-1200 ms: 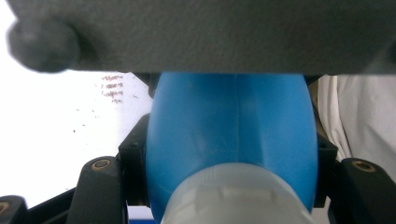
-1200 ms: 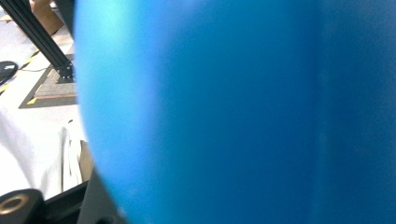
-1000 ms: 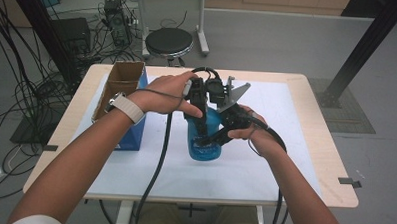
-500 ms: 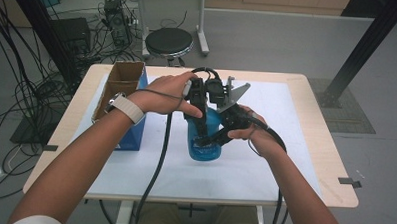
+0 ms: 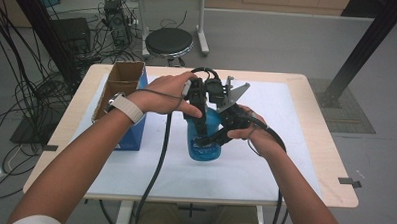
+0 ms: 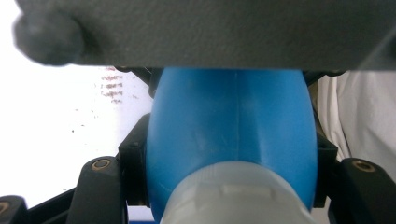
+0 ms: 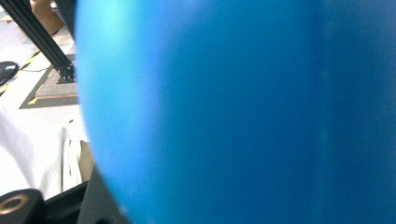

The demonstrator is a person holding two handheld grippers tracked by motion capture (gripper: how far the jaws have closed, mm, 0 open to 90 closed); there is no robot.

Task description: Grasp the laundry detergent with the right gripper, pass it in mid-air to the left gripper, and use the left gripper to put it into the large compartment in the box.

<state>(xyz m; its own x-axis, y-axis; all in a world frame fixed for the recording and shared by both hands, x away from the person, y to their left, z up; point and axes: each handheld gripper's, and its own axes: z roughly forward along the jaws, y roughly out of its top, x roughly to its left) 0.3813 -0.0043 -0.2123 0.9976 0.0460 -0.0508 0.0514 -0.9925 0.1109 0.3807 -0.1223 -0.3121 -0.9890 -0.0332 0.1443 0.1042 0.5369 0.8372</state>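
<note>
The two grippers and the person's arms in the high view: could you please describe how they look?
Both grippers are black; the left gripper trails a thick black cable, and the right gripper carries a grey three-cornered plate. The left wrist wears a white band; a white sleeve edge shows.

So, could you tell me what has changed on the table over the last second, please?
Nothing has visibly changed. The left gripper stays clamped near the top of the blue bottle, with the right gripper still closed on its body from the side. The bottle stands upright on the white mat as before, and the open cardboard box sits where it was.
</note>
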